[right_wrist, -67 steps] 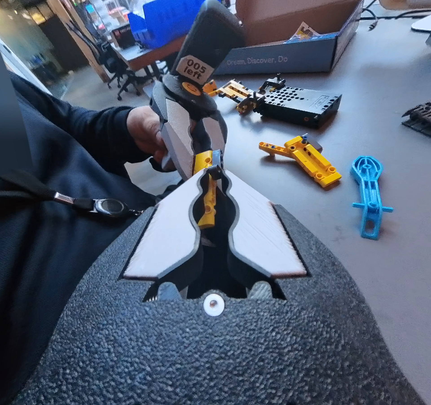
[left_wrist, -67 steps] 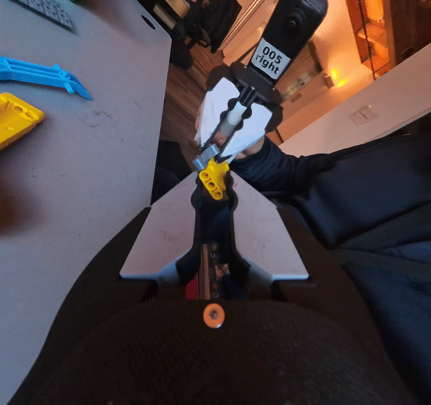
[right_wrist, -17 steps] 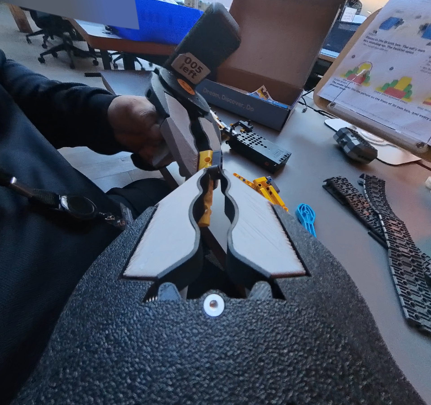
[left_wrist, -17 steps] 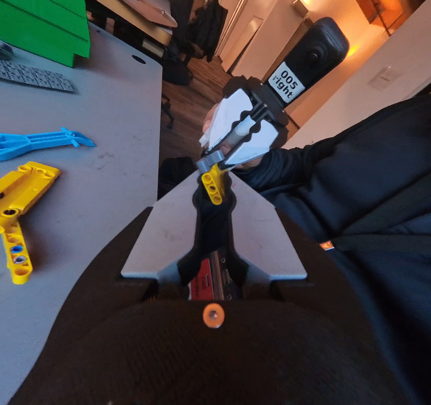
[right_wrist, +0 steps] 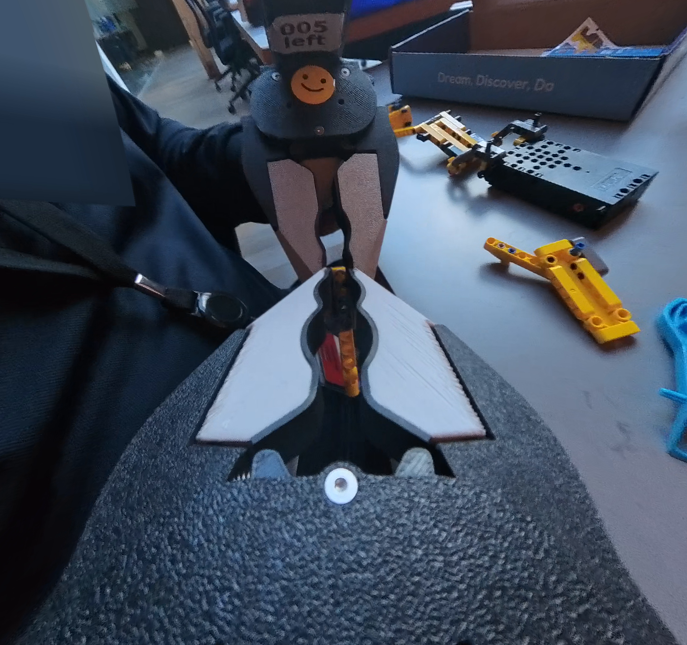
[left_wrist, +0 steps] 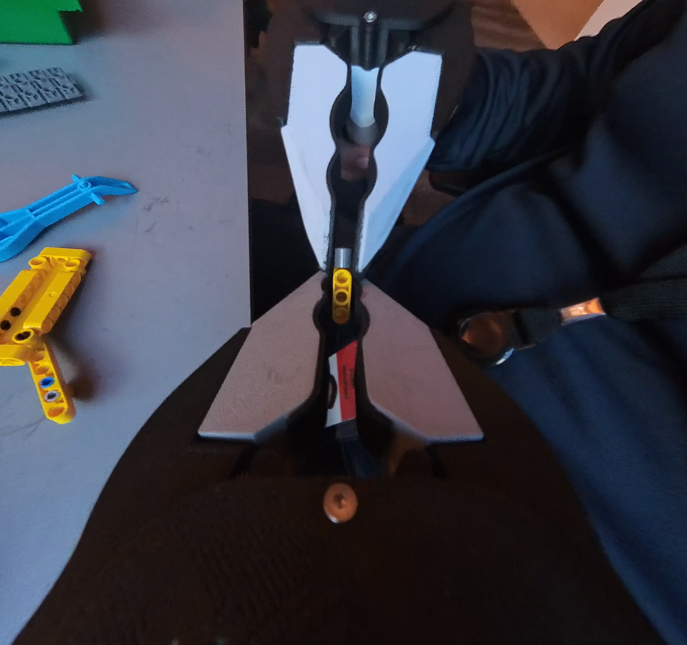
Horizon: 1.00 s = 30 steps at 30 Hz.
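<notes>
My left gripper (left_wrist: 342,280) is shut on a small yellow beam (left_wrist: 341,300) with round holes, held in the air beside the table edge over a person's dark clothing. My right gripper (left_wrist: 344,267) meets it tip to tip from the far side, shut on a grey piece (left_wrist: 342,258) at the beam's end. In the right wrist view my right gripper (right_wrist: 340,274) points at the left gripper (right_wrist: 334,268), and a yellow holed strip (right_wrist: 349,361) runs back between the right fingers. How the yellow parts join is hidden by the fingertips.
On the grey table (right_wrist: 483,367) lie a yellow brick assembly (right_wrist: 568,285), also in the left wrist view (left_wrist: 33,330), a blue plastic part (left_wrist: 55,211), a black perforated box (right_wrist: 568,181) and an open cardboard box (right_wrist: 520,80). A green object (left_wrist: 33,2) and a grey studded plate (left_wrist: 37,88) lie farther off. My left and right fingertips are right by each other.
Both grippers have turned to face each other squarely and come closer together. They still hold the yellow and grey parts between them.
</notes>
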{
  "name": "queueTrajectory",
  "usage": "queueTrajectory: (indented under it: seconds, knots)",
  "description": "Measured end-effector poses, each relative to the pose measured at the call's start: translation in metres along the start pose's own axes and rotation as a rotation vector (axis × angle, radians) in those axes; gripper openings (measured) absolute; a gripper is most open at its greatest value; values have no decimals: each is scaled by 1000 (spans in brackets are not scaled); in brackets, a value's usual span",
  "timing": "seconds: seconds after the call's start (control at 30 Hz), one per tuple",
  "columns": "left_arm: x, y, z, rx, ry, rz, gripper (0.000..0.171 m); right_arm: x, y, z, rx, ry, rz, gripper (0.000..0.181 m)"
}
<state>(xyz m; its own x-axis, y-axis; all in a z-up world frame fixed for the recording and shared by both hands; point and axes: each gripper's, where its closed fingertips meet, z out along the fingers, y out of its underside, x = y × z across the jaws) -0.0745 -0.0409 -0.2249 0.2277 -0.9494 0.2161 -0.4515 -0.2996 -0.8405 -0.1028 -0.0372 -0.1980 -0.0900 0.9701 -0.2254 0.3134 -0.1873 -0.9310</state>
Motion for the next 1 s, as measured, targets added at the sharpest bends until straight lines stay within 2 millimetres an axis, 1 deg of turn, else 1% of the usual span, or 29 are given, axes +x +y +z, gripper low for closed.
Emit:
queueTrajectory:
  seconds: [0.13, 0.17, 0.27, 0.33, 0.37, 0.43, 0.5, 0.57, 0.77, 0.9, 1.0]
  knots:
    - [3, 1, -5, 26, 19, -29, 5, -4, -1, 4, 41, -13, 34, 9]
    - [4, 1, -5, 35, 26, -36, 5, -4, -2, 4, 49, -8, 36, 6]
    - [9, 6, -6, 36, 52, -37, 5, -8, 0, 9, 61, 14, 22, 4]
    - [12, 6, -6, 71, 77, -64, 5, -10, 1, 11, 77, 47, 15, 4]
    - [11, 6, -5, 99, 62, -94, 5, -8, 1, 10, 85, 75, 19, 4]
    - [4, 9, -5, 122, -25, -101, 5, -3, 2, 10, 105, 142, 47, 2]
    - [3, 6, -8, 150, -73, -96, 6, -2, -1, 8, 174, 172, 123, 3]
    - [3, 4, -9, 161, -78, -95, 6, -1, -5, 4, 225, 161, 184, 4]
    - [1, -5, -10, 188, -109, -81, 6, 2, -12, -3, 296, 122, 276, 3]
    - [1, -8, -8, 229, -71, -148, 6, 4, -13, -4, 338, 90, 327, 3]
    - [-1, -8, -6, 243, -33, -202, 6, 5, -13, -3, 337, -24, 395, 4]
